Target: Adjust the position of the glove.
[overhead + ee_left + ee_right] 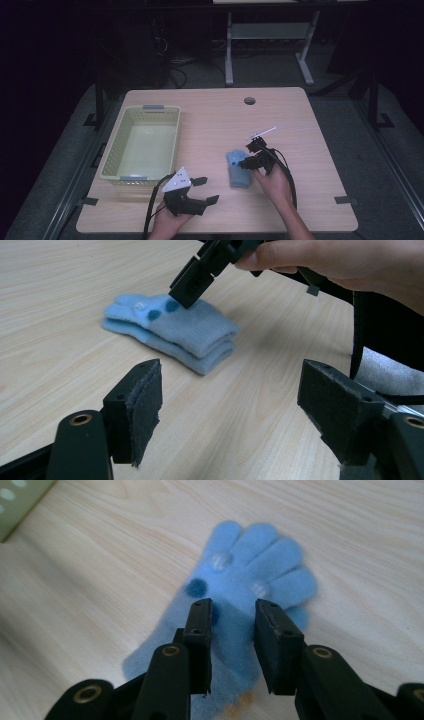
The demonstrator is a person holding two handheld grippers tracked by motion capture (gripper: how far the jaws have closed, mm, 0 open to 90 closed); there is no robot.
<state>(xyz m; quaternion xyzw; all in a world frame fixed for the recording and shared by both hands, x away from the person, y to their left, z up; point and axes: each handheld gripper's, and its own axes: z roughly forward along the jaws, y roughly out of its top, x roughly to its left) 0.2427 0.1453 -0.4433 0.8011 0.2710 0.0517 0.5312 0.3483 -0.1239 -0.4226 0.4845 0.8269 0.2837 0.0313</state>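
Centrally, the wooden table (210,107) carries a pale green basket (112,159) at left. Lying flat right of centre is the blue glove (238,171). Right gripper (232,611) hovers above it, jaws parted narrowly, gripping nothing; left gripper (206,190) gapes wide, empty.

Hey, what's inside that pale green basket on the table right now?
The pale green basket looks empty: its bare floor shows through the open top in the high view. The strip of floor tucked behind the near wall is covered, so I can't tell what lies there.
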